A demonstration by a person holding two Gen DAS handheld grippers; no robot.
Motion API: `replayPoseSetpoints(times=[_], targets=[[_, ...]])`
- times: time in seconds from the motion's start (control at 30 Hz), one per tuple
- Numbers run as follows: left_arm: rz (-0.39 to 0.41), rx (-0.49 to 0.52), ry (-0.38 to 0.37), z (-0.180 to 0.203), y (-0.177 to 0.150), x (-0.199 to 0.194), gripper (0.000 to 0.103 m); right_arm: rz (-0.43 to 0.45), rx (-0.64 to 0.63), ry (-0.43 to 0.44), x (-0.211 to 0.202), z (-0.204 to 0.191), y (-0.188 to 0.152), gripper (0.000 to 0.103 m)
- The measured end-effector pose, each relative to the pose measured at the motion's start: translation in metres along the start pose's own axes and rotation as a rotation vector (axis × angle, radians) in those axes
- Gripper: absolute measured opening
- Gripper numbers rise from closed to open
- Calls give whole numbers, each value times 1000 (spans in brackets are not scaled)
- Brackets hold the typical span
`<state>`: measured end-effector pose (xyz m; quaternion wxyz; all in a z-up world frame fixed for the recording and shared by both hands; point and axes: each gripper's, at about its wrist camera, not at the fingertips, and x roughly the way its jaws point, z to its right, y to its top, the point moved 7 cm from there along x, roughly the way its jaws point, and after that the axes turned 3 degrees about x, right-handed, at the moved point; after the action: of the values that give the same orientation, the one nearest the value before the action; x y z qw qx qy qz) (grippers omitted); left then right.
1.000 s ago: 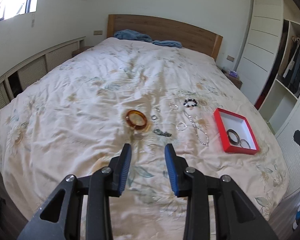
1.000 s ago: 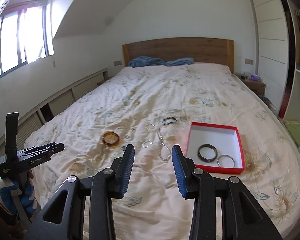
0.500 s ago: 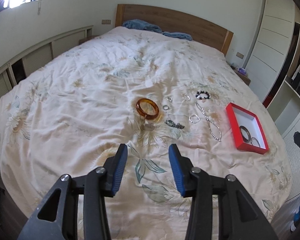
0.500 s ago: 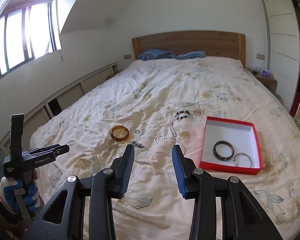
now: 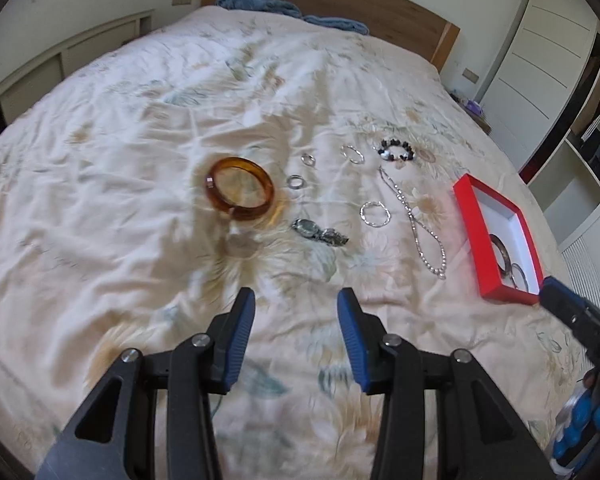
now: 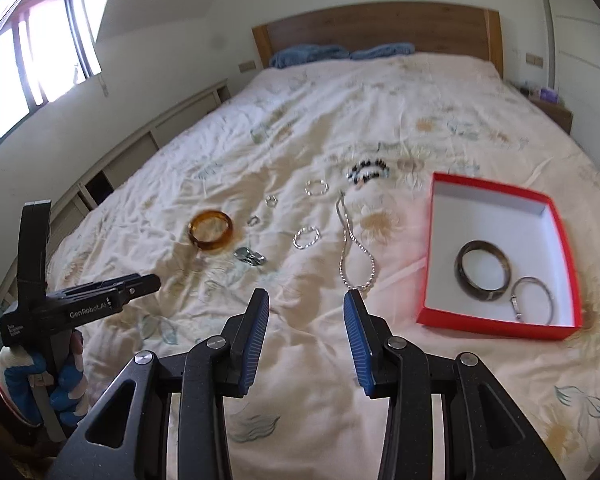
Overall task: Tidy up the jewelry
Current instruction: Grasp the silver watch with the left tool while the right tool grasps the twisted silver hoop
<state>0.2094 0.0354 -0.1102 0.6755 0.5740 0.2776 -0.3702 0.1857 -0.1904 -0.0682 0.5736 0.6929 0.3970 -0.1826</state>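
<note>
Two bangles lie in the red box; amber bangle, chain necklace and rings remain ahead of both empty, open hand-held grippers.

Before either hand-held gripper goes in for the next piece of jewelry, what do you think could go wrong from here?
1. The silver chain necklace lies loosely looped on the soft, wrinkled duvet; the open right hand-held gripper may pinch fabric with it or lift only part of it.
2. The small rings look thin and sit in folds, so the open left hand-held gripper could easily push them deeper or miss.
3. The red box rests on bedding and may tip if pressed.
</note>
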Motion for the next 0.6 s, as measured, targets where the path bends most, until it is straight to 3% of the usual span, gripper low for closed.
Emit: replayPoseSetpoints(times=[0.2,0.37,0.6], targets=[[-45,10,-21,9,17,47,41,-56,-3,24,45,7,9,39],[-71,-40,-35,6,33,80,41,-96,-1,53,83,8,19,39],[-100,-96,-2,3,50,123,41,-125,-11,87,127,6,34,39]])
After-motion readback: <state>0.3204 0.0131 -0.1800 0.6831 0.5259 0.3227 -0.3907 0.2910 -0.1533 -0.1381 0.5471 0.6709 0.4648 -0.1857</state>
